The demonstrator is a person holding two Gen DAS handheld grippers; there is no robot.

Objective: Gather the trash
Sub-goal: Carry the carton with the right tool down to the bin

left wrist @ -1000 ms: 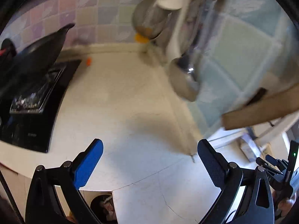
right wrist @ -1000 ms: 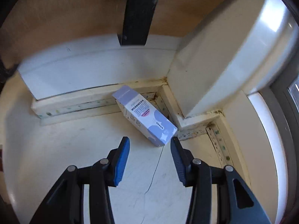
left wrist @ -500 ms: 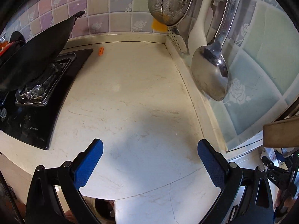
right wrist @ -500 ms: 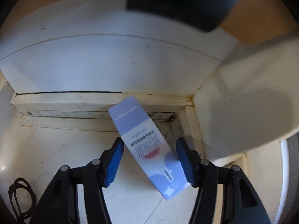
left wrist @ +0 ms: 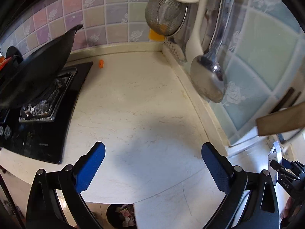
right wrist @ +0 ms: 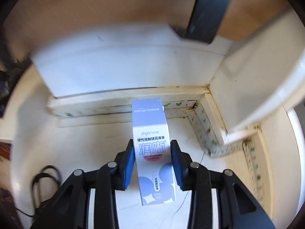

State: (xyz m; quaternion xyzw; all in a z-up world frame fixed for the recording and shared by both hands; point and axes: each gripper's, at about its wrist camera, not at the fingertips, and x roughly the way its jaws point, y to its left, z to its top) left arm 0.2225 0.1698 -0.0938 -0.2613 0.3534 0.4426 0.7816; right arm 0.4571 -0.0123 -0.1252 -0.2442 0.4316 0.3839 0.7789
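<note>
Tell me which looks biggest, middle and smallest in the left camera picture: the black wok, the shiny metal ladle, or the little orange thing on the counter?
1. Black wok, biggest.
2. Metal ladle, though it hangs nearer the camera, so it may look bigger than it is.
3. Orange thing, smallest by far.

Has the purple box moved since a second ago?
Yes. The box has swung from lying diagonally by the corner trim to pointing straight at it, gripped between the right gripper fingers.

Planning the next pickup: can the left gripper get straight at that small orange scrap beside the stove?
Probably yes. The left gripper is open and empty, and bare countertop lies between it and the orange scrap. The wok overhangs the stove, not that path.
</note>
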